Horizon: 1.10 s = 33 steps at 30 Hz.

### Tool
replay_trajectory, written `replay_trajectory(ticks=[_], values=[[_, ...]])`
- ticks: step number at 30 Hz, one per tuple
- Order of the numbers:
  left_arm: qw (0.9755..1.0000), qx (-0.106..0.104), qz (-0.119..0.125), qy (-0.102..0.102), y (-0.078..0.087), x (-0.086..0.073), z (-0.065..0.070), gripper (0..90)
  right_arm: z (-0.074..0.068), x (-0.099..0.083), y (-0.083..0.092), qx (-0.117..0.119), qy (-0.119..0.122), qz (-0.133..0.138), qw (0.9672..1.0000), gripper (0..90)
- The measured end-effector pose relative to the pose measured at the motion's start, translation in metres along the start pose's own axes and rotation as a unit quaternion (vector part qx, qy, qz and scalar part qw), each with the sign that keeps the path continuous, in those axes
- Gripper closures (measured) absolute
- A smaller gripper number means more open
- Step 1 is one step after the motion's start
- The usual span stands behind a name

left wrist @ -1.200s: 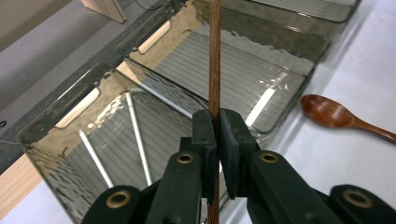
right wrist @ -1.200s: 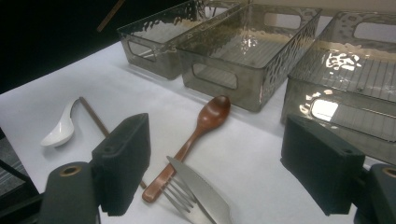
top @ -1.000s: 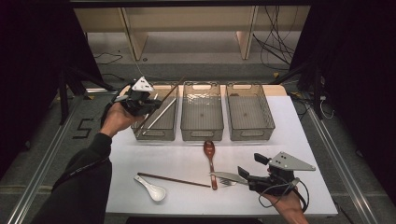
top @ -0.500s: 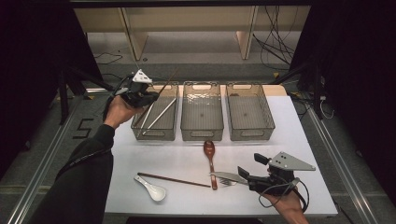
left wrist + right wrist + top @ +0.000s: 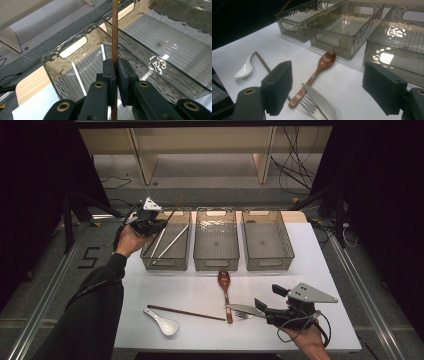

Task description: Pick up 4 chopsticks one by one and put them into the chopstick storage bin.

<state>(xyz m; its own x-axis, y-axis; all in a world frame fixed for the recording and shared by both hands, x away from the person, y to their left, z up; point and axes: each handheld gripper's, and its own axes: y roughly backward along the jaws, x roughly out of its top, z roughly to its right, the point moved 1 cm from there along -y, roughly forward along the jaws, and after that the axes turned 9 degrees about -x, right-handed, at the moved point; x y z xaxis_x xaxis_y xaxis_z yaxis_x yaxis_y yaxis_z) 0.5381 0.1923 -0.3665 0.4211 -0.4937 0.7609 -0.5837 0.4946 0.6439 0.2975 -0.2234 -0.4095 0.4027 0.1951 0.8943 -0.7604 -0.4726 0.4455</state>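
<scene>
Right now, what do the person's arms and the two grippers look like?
The left arm wears a long dark sleeve. Both grippers are black: the left gripper and the right gripper each carry a grey three-cornered plate on top, and a dark cable loops from the right one. Their jaws are blocky black pads on arms with brass-coloured pivots.

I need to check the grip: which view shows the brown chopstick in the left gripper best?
The left gripper view: the brown chopstick stands close up, pinched between both fingers. The high view shows it as a thin line over the left bin. The right gripper view shows just its tip.

Bright table (image 5: 200, 290); dark surroundings; glare on bins (image 5: 397, 32); soft focus
</scene>
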Motion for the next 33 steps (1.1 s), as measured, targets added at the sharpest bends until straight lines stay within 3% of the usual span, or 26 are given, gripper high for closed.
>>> replay_trajectory(ticks=[13,33], values=[[0.9997,-0.005,0.011,0.022,-0.005,-0.006,-0.001,84.0,0.000,0.000,0.000,0.000,0.000,0.000,1.0000,25.0],[0.9980,0.001,-0.011,0.062,-0.020,-0.021,-0.008,83.5,0.000,0.000,0.000,0.000,0.000,0.000,1.0000,25.0]])
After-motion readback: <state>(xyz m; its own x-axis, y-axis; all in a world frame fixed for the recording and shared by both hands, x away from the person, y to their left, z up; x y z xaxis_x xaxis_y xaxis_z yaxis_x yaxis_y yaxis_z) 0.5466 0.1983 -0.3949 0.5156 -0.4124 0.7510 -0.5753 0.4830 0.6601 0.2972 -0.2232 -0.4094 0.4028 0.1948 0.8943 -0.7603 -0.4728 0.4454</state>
